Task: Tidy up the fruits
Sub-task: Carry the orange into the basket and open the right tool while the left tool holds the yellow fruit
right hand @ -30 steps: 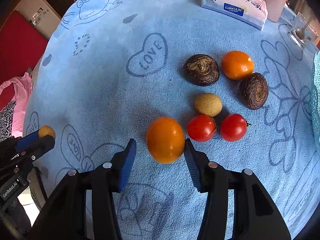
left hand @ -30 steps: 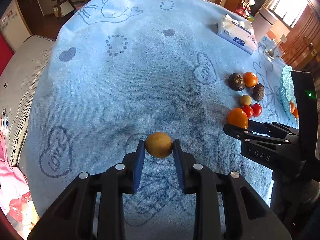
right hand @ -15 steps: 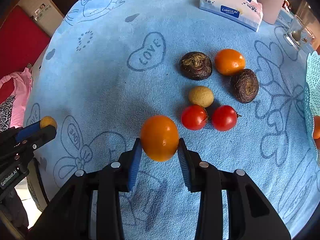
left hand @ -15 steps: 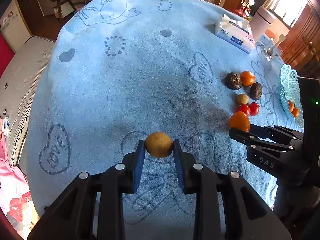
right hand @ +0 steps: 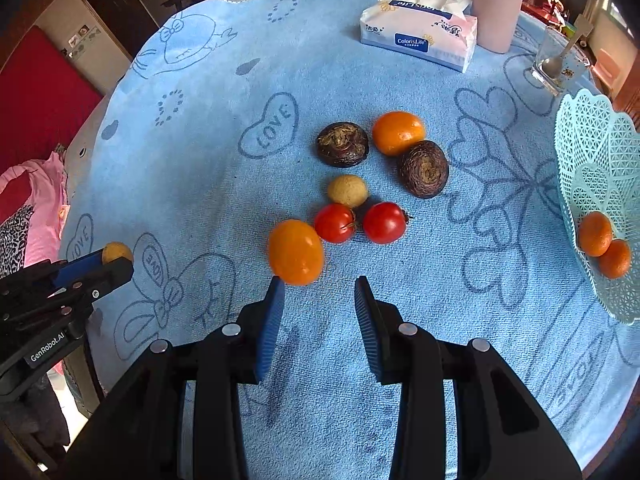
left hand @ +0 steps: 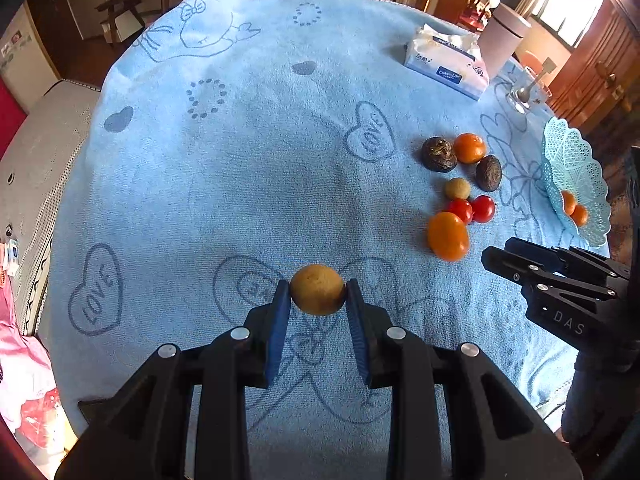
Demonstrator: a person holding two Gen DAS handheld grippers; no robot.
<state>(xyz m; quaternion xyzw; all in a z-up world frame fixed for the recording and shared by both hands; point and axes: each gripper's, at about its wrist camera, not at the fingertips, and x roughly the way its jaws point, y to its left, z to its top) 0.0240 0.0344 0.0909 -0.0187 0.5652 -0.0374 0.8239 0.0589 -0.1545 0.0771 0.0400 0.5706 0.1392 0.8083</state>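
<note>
My left gripper (left hand: 317, 294) is shut on a small tan round fruit (left hand: 317, 289) and holds it above the blue cloth; it also shows in the right wrist view (right hand: 116, 252). My right gripper (right hand: 319, 294) is open and empty. A large orange fruit (right hand: 295, 251) lies on the cloth just ahead of its left finger, outside the jaws. Beyond it lie two red tomatoes (right hand: 360, 222), a tan fruit (right hand: 347, 191), two dark brown fruits (right hand: 343, 144) and an orange (right hand: 398, 133). A light blue lattice basket (right hand: 592, 184) at the right holds two small oranges (right hand: 602, 242).
A tissue pack (right hand: 418, 38), a pale cylinder container (right hand: 498, 4) and a glass with a spoon (right hand: 554, 66) stand at the back right. The round table's edge drops off at the left, with a pink cloth (right hand: 40, 200) beyond it.
My right gripper had closed on the large orange fruit, then opened and lost it; the fruit now lies off its left finger. My left gripper kept its hold on the tan fruit.
</note>
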